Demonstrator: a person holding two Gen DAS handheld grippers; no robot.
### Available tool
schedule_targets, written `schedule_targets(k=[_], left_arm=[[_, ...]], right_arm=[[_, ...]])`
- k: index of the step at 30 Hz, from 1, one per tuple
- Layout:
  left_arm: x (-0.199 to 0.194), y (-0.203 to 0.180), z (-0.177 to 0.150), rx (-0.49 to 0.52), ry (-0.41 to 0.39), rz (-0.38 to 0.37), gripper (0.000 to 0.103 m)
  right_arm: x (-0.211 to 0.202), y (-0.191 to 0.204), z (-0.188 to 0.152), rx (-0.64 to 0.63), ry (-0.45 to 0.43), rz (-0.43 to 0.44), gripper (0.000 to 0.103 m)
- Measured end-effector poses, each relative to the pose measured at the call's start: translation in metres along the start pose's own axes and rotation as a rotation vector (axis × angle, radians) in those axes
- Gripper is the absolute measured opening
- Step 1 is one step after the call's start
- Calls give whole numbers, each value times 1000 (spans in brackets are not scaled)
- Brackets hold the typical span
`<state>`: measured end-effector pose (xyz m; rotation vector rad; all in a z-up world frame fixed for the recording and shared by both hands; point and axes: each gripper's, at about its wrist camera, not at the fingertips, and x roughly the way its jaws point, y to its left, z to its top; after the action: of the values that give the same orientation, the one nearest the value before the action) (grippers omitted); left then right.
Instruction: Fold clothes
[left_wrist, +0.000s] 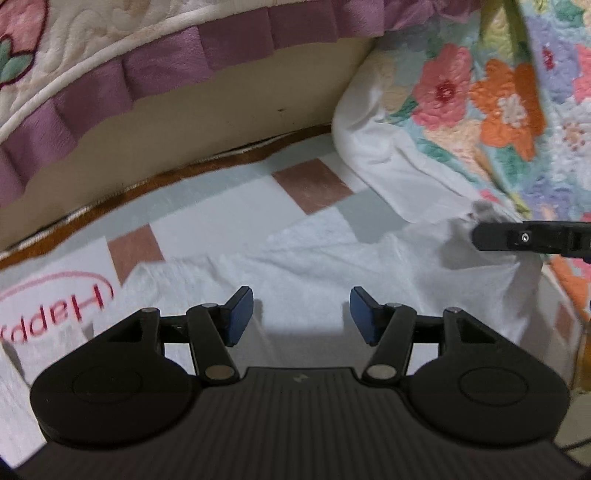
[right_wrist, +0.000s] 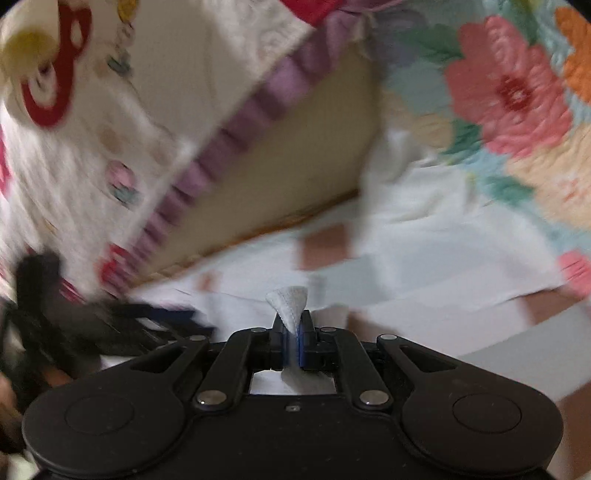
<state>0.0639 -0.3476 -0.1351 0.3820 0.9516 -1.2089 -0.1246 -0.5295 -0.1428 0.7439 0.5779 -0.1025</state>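
A white textured garment (left_wrist: 303, 269) lies spread on a checked bed sheet. My left gripper (left_wrist: 301, 314) is open, its blue pads just above the cloth with nothing between them. My right gripper (right_wrist: 293, 332) is shut on a pinched corner of the white garment (right_wrist: 290, 304), which sticks up between its pads. In the left wrist view the right gripper (left_wrist: 476, 236) comes in from the right edge and lifts that corner. In the right wrist view the left gripper shows only as a dark blur at the lower left.
A checked sheet (left_wrist: 310, 184) with brown squares and red "Happy" lettering covers the bed. A cream quilt with a purple ruffle (left_wrist: 147, 70) hangs at the back left. A floral quilt (left_wrist: 498, 96) is piled at the right. The bed's wooden edge (left_wrist: 147, 184) runs behind.
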Motion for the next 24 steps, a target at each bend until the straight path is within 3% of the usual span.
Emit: schedule_targets(k=[6, 9, 11, 14, 17, 19, 20, 24], left_arm=[[-14, 23, -21, -44, 60, 45, 59], [-14, 44, -32, -86, 93, 51, 60], [-15, 54, -36, -101, 103, 37, 60], [-18, 63, -41, -129, 92, -4, 60], [-18, 76, -46, -253, 46, -178, 65], [-14, 84, -49, -336, 23, -266, 65], [-13, 84, -49, -340, 10, -289, 65], [-5, 61, -43, -215, 20, -299, 67]], right_arm=[[29, 61, -18, -34, 65, 79, 11], [51, 77, -40, -72, 128, 2, 19], [59, 87, -59, -92, 190, -33, 35], [48, 96, -77, -180, 208, -2, 46], [17, 94, -83, -244, 156, 4, 67], [-9, 91, -87, -306, 113, -39, 67], [-22, 90, -89, -338, 92, -60, 67], [-61, 52, -94, -246, 44, -214, 69]])
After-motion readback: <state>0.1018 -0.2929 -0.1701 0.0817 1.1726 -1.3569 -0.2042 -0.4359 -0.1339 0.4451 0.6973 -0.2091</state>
